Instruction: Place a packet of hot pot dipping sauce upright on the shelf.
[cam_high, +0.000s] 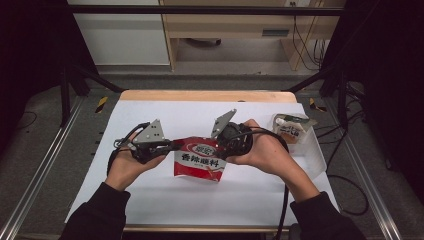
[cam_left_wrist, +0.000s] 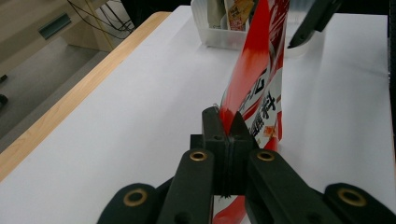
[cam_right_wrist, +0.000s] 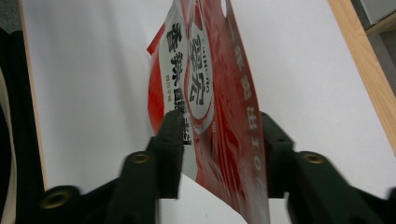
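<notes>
A red and white snack packet (cam_high: 197, 162) with printed characters hangs over the white sheet between my two grippers. My left gripper (cam_high: 175, 145) is shut on the packet's upper left edge; in the left gripper view its jaws (cam_left_wrist: 227, 123) pinch the red film of the packet (cam_left_wrist: 261, 93). My right gripper (cam_high: 217, 147) is at the packet's upper right corner. In the right gripper view its jaws (cam_right_wrist: 223, 121) stand apart on either side of the packet (cam_right_wrist: 205, 93), which bulges between them, close to both pads.
A clear plastic bin (cam_high: 312, 150) stands at the right of the white sheet, with another packet (cam_high: 290, 127) in it. A wooden table edge (cam_high: 205, 95) runs along the far side. Metal frame rails flank the table.
</notes>
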